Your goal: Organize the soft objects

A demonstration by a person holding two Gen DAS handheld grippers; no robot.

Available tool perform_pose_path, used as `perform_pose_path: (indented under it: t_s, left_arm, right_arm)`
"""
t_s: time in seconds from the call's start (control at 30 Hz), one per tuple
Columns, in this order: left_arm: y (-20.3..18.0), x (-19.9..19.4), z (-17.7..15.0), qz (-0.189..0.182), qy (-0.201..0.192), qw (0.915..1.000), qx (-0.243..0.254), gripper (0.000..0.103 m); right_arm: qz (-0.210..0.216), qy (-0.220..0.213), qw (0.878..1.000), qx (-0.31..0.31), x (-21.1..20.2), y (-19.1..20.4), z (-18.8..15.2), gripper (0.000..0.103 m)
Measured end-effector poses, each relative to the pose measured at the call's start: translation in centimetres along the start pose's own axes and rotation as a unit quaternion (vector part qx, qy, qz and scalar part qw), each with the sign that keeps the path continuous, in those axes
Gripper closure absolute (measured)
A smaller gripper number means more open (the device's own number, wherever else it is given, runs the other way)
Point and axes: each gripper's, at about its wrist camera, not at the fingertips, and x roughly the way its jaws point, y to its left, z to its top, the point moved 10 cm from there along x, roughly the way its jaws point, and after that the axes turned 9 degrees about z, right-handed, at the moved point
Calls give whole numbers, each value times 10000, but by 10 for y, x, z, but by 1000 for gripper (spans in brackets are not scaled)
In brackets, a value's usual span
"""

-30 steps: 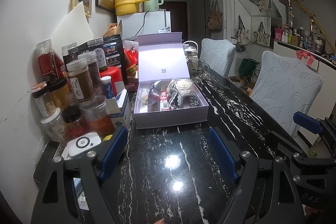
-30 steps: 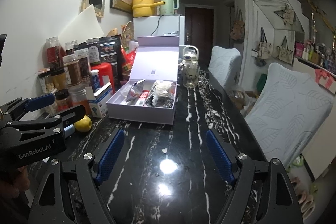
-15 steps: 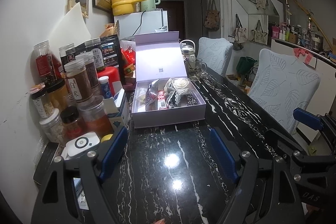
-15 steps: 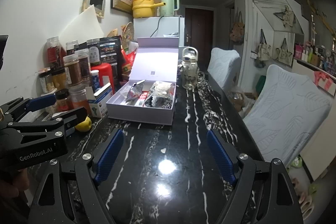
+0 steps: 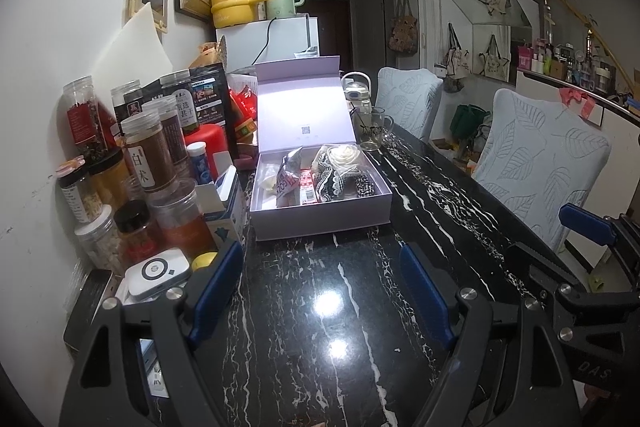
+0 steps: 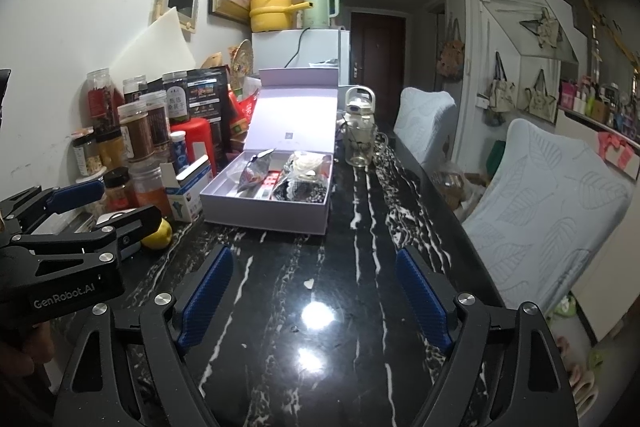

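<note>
An open lilac box (image 5: 320, 219) stands on the black marble table (image 5: 328, 327) with its lid (image 5: 304, 107) upright. Inside lie a silver snack packet (image 5: 290, 175), a white fabric rose (image 5: 344, 157), black-and-white lace cloth (image 5: 334, 183) and a checkered scrunchie (image 5: 364, 185). My left gripper (image 5: 320, 267) hovers open over bare table, short of the box, with nothing between its blue pads. The right gripper (image 6: 314, 267) hangs open the same way, a little right of the box (image 6: 266, 215). Each gripper shows in the other's view: the left gripper (image 6: 108, 207) and the right gripper (image 5: 584, 227).
Several spice jars (image 5: 140, 155) and small cartons crowd the table's left side along the wall. A lemon (image 6: 158, 233) and a white device (image 5: 158, 271) lie near my left gripper. A glass pitcher (image 6: 360, 143) stands behind the box. Two covered chairs (image 5: 548, 163) line the right edge.
</note>
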Motion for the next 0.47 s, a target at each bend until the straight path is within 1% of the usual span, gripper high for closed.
perform_pose_path:
  t_s: [0.23, 0.33, 0.47]
  left_arm:
    - [0, 5, -2, -50, 80, 9999, -57, 22]
    - [-1, 10, -6, -118, 187, 9997, -86, 22]
    - [-2, 15, -10, -110, 252, 9996, -81, 22]
  right_arm:
    - [15, 33, 10000, 18, 4, -1, -2, 19]
    - [14, 59, 10000, 44, 6, -3, -4, 19]
    - [-11, 110, 9999, 68, 9, -4, -7, 19]
